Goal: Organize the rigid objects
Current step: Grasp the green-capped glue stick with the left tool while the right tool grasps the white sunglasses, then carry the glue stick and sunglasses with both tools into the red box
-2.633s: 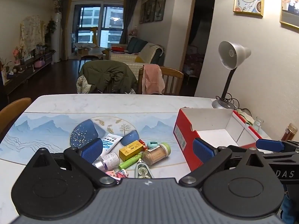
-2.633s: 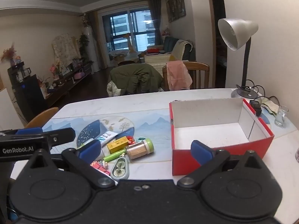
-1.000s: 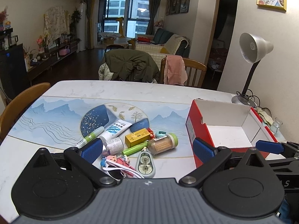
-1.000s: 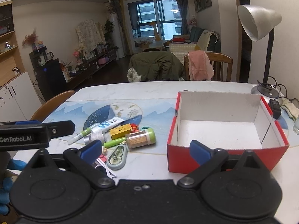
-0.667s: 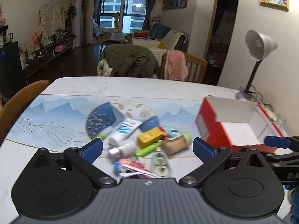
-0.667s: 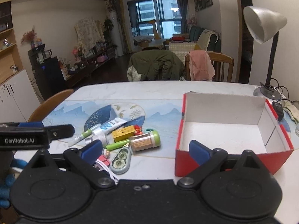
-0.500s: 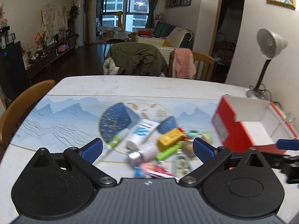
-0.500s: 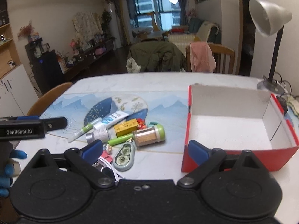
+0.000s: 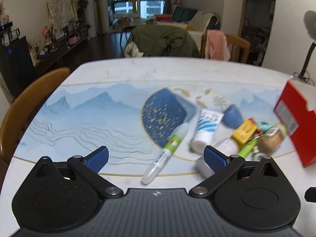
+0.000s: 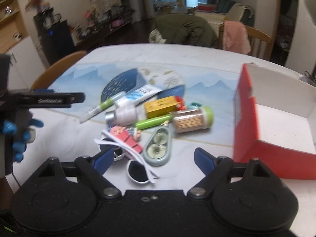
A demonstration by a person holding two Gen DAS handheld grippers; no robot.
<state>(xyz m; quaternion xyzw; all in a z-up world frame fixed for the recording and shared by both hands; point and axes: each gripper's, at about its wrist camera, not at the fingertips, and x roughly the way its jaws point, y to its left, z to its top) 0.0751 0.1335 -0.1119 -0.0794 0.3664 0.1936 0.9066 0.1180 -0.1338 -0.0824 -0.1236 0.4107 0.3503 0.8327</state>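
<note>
A pile of small objects lies on the table: a green-and-white pen, a white-blue tube, a yellow box, a toothpick jar with a green lid, a grey tape dispenser, a pink figure card and white sunglasses. A red box with a white inside stands open to the right. My left gripper is open above the pen's near end. My right gripper is open just before the sunglasses and dispenser. Both are empty.
The table has a blue mountain print and a round blue-gold motif. A wooden chair stands at its left edge, two draped chairs at the far side, a desk lamp at far right.
Both grippers have swung left and moved nearer the pile. The red box has slid toward the right edge of both views. The jaws stay open.
</note>
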